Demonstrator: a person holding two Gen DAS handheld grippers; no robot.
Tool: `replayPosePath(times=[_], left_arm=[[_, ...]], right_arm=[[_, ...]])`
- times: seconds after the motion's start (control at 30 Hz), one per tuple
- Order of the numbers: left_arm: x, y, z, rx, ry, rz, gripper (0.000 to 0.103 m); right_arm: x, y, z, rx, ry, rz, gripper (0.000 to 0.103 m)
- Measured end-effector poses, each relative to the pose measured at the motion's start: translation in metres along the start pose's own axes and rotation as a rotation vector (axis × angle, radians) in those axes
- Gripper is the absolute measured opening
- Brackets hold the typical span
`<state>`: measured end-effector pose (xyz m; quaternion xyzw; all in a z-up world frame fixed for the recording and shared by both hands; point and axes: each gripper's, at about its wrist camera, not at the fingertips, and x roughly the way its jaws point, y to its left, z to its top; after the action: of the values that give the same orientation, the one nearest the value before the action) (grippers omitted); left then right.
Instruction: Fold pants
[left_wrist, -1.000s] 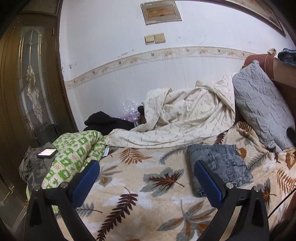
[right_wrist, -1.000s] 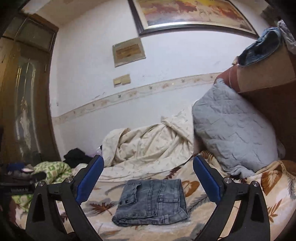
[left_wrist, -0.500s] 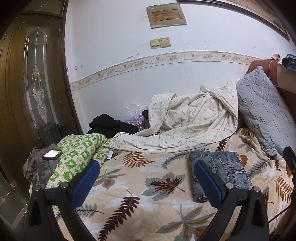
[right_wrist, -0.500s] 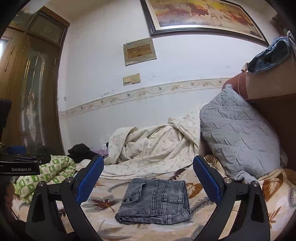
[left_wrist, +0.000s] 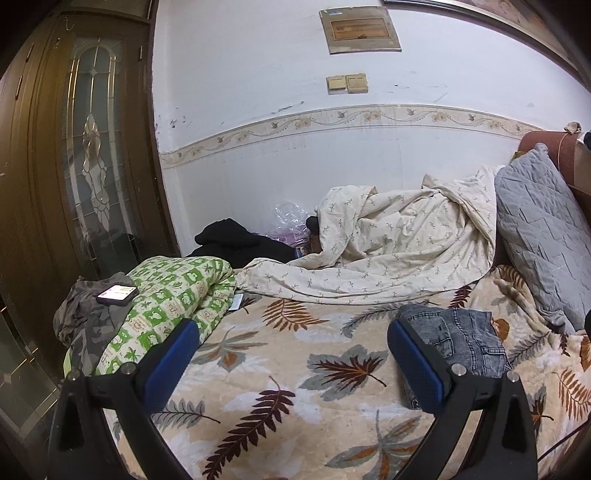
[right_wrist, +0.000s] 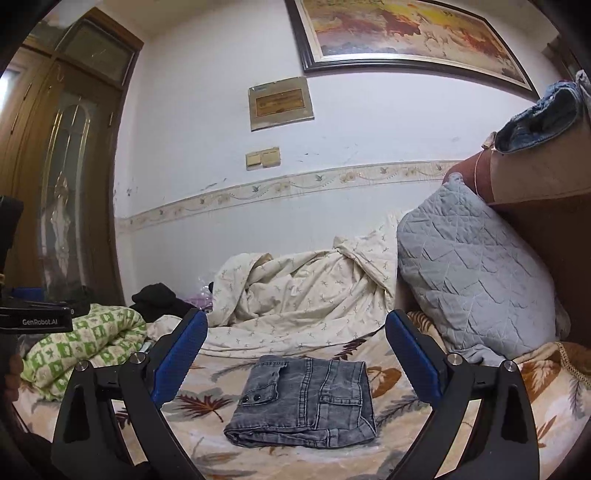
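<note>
The pants lie folded into a compact grey denim block on the bed, low in the centre of my right wrist view, pocket and two rivets facing up, the folded edge nearest me. In my left wrist view the same pants sit at the lower right, partly behind my blue pad.

My right gripper hangs above the bed with its fingers spread wide, holding nothing; the pants show in the gap between them, untouched. My left gripper is likewise spread wide and empty, its fingers over the leaf-print blanket that covers the bed.

Behind the pants a crumpled cream duvet is heaped against the wall. A grey quilted pillow leans upright at the right of the frame, against the brown headboard. At the left a green patterned quilt is bundled, with a lit phone lying at its edge on a camouflage garment. Black clothing sits beyond it near the wall. A framed painting hangs at the top of my right wrist view.
</note>
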<state>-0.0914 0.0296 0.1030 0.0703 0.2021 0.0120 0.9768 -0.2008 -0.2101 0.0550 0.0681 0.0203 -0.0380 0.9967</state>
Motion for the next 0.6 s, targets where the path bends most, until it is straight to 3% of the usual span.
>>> replayPosePath(times=[0.6], left_arm=[[0.0079, 0.0069, -0.0066, -0.004, 0.013, 0.016, 0.103]], right_arm=[[0.0034, 0.0024, -0.0027, -0.006, 0.019, -0.008, 0.098]])
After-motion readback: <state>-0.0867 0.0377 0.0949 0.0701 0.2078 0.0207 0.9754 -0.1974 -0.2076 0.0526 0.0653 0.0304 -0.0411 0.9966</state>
